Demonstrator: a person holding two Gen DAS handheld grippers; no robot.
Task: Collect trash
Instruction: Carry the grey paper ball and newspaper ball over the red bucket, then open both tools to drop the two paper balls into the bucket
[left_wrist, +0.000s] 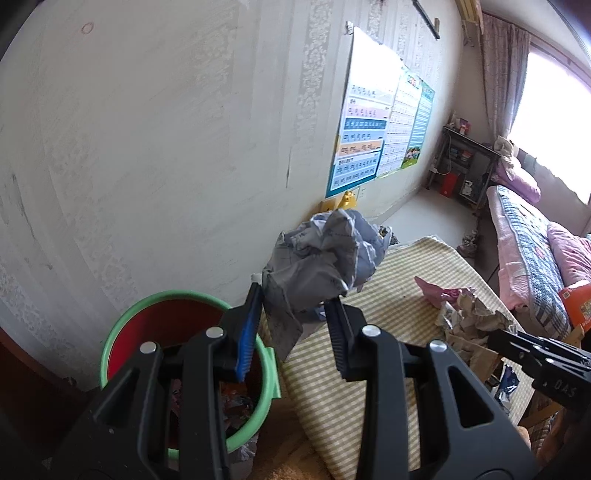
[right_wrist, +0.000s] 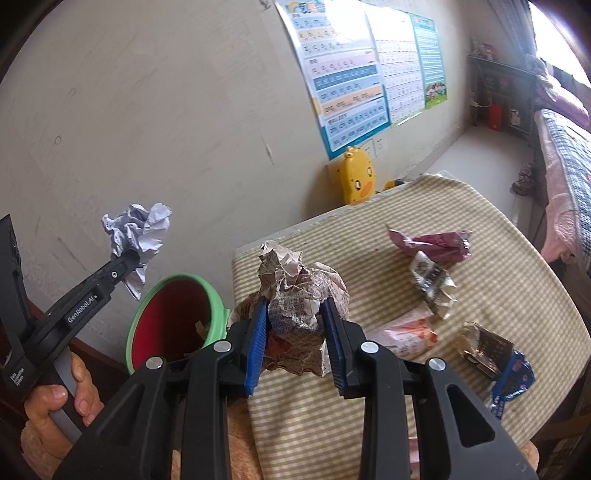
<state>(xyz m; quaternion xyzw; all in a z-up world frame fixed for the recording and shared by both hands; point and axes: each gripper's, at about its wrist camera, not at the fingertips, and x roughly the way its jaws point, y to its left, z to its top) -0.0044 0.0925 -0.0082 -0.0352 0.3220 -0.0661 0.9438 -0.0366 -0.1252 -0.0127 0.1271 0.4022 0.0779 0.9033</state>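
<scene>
Carry-to-bin step, both hands loaded. Left gripper (left_wrist: 295, 306) is clamped on a white paper ball (left_wrist: 325, 254), held in the air just beside the bin (left_wrist: 110, 339), a little to the desk side of its rim, not yet over the opening. Right gripper (right_wrist: 293, 321) is clamped on a newsprint wad (right_wrist: 295, 295), further from the bin, above the desk (right_wrist: 406, 424) edge nearest it. Bin is green-rimmed, red inside, on the floor against the wall, with some trash already in it. On the desk, well away from the bin: pink wrapper (right_wrist: 436, 243), a second newsprint scrap (right_wrist: 432, 280), pale pink packet (right_wrist: 406, 336), foil and blue wrapper (right_wrist: 498, 362).

Next move, judged: bring the paper ball over the bin mouth, spread the fingers, let it drop; then the same with the wad. Paper is light and could catch on the rim or cling to a pad, so release well inside the rim. After that, back to the desk for the wrappers.
</scene>
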